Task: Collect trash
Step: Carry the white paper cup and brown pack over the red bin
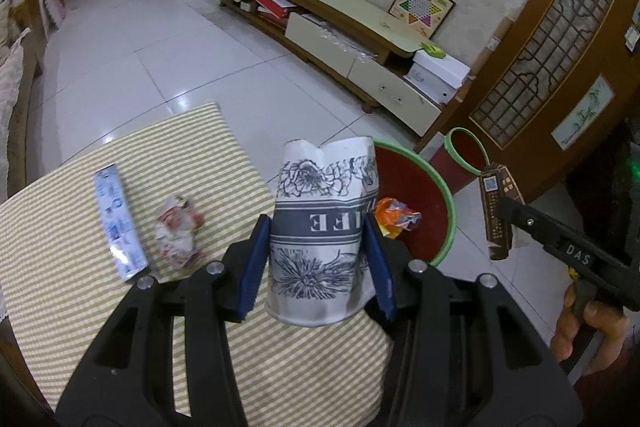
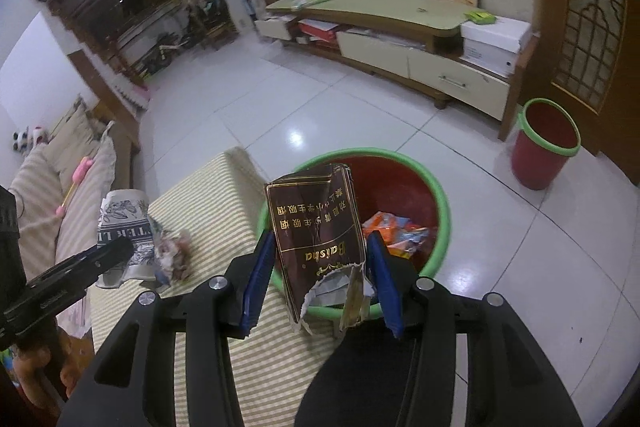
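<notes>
Crushed floral paper cup (image 1: pixel 320 227) upright beside red bin (image 1: pixel 420 183) | torn brown cigarette pack (image 2: pixel 320 235) upright over bin | wrappers (image 2: pixel 396 227) inside bin

paper cup (image 1: pixel 320 227): my crumpled matt paper
cigarette pack (image 2: pixel 320 235): my torn glossy card
tabletop (image 1: pixel 80 227): ribbed woven cloth
floor (image 2: pixel 320 115): glossy tile

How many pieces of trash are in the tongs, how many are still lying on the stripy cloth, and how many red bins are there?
Trash in the tongs: 2, a paper cup and a brown cigarette pack
Trash on the stripy cloth: 2, a blue-and-white box and a crumpled wrapper
Red bins: 2, near bin, far bin
Total: 6
</notes>
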A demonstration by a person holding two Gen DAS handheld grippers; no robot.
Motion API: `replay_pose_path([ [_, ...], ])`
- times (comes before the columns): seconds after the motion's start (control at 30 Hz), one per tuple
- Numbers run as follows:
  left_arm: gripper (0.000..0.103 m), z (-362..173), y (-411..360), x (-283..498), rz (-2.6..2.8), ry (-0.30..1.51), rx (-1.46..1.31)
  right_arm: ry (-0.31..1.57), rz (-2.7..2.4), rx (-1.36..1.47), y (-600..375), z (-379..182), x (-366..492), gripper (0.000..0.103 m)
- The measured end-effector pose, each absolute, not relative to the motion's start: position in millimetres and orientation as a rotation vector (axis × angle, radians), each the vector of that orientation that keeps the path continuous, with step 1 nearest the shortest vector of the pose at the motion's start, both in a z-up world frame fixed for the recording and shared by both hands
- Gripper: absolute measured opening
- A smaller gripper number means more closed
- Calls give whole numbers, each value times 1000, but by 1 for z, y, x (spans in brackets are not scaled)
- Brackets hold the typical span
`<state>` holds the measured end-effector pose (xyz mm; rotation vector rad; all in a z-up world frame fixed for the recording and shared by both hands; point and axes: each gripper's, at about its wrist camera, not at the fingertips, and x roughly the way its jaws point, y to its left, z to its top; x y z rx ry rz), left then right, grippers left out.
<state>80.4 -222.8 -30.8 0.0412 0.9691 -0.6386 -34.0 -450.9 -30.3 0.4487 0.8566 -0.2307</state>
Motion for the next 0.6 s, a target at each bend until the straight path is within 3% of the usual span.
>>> replay_pose_path([
  [0.6, 44, -61, -323, 102, -775, 1021, 113, 860, -293, 518, -492, -53, -43, 47],
])
